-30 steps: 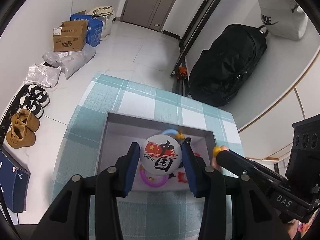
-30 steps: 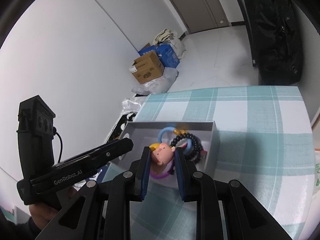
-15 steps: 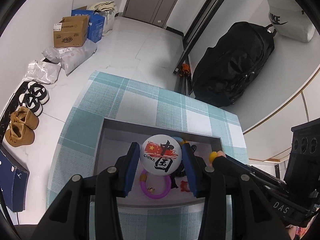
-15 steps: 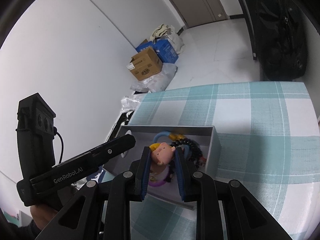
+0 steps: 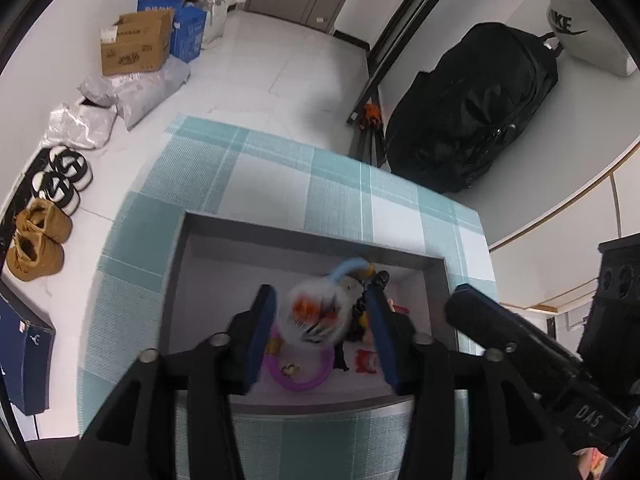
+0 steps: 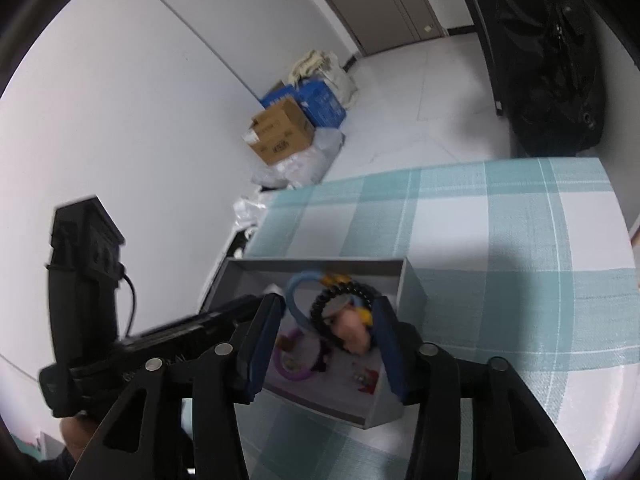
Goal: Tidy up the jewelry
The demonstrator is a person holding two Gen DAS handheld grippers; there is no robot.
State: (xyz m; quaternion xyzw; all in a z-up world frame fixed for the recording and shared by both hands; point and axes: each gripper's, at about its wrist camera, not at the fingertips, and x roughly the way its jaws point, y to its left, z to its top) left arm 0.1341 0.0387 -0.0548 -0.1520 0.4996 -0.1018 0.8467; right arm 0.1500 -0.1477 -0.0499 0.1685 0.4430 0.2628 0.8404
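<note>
A grey open box [image 5: 304, 236] sits on a teal checked tablecloth. My left gripper [image 5: 322, 286] hovers over it, its jaws opening; a white round badge with a red flag [image 5: 316, 314] shows blurred between the blue pads, touching neither. My right gripper [image 6: 328, 301] is also over the box [image 6: 320, 264] with jaws opening; a small pink-faced doll charm [image 6: 352, 330] is blurred close to the right pad, loose. Inside lie a purple ring [image 5: 304, 384], a black bead bracelet [image 6: 344, 290], a blue ring [image 6: 294, 292] and a red charm [image 5: 366, 360].
The table's far edge drops to a white tiled floor. On the floor stand cardboard boxes [image 5: 134, 46], plastic bags, shoes [image 5: 38, 240] and a black duffel bag [image 5: 472, 120]. A hand holds the left gripper's handle [image 6: 86, 280].
Both grippers' jaws have spread apart. The badge has come off the left pads and the doll charm off the right pads; both now look blurred and lower over the box.
</note>
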